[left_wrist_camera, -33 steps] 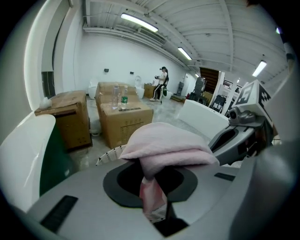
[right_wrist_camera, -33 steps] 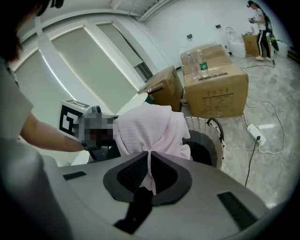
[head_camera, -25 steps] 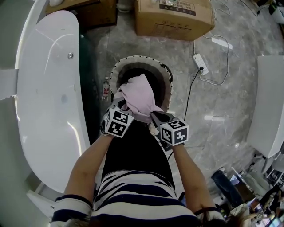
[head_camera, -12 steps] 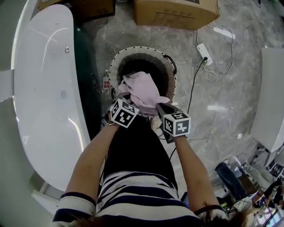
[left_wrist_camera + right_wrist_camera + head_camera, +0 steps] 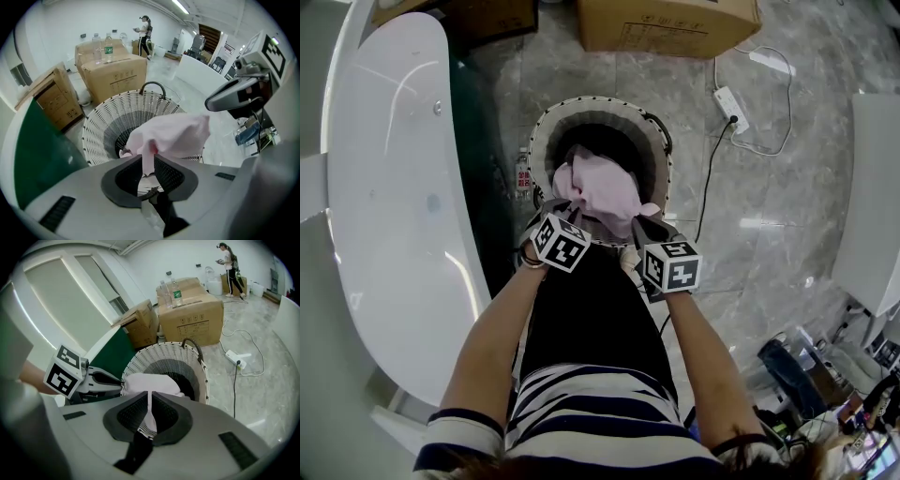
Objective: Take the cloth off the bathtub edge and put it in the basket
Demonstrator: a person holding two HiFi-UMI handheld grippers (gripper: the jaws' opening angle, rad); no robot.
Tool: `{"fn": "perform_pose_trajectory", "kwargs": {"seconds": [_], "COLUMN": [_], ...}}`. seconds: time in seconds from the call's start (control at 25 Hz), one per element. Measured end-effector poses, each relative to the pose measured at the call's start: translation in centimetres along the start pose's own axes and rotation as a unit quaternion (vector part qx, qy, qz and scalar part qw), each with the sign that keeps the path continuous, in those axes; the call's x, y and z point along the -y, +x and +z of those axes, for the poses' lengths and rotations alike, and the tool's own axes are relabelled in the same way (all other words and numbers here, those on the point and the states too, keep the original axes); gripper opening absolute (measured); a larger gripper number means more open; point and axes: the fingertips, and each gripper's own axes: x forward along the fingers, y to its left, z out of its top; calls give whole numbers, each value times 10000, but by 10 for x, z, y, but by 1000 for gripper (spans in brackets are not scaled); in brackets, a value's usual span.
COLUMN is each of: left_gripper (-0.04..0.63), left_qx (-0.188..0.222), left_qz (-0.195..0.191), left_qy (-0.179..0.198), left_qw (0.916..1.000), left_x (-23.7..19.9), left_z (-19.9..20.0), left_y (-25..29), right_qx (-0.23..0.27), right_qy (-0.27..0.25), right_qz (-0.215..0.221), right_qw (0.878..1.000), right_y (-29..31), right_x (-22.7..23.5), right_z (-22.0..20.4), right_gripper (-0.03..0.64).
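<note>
Cloth [image 5: 600, 192] over basket [image 5: 542, 150], held by right gripper [image 5: 149, 404] jaws and just-easing left gripper [image 5: 148, 161] jaws.

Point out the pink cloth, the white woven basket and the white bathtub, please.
pink cloth [image 5: 600, 187]: head view, its bunched middle.
white woven basket [image 5: 101, 124]: left gripper view, inner woven wall.
white bathtub [image 5: 394, 187]: head view, bare white surface.

Grey marble floor [image 5: 787, 178], cardboard box [image 5: 666, 23] at top, bottles [image 5: 174, 291] on it, white power strip [image 5: 729, 108] with cable, white wall [image 5: 61, 23], ceiling strip light [image 5: 180, 5].
</note>
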Motion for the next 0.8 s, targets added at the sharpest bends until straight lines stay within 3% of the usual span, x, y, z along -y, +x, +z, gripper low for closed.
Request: {"fn": "perform_pose_trajectory", "kwargs": {"seconds": [0.16,0.32,0.8], "left_gripper": [81,60,32], "left_qx": [314,575,1210], "left_qz": [62,27,-187], "left_qy": [-147,-527,-1381], "left_qw": [9994,9970,9828], "left_x": [-2,0,24], "left_z": [8,16,26], "left_y": [-12,-22,-64], "right_qx": [65,18,443], "right_qy": [-23,-7,238], "right_qz": [78,206,278], "right_qw": [9999,9998,9983], "right_y": [-2,-3,-37], "right_x": [-9,-15,-16], "right_z": [1,-3,1], "right_gripper": [38,38,38]}}
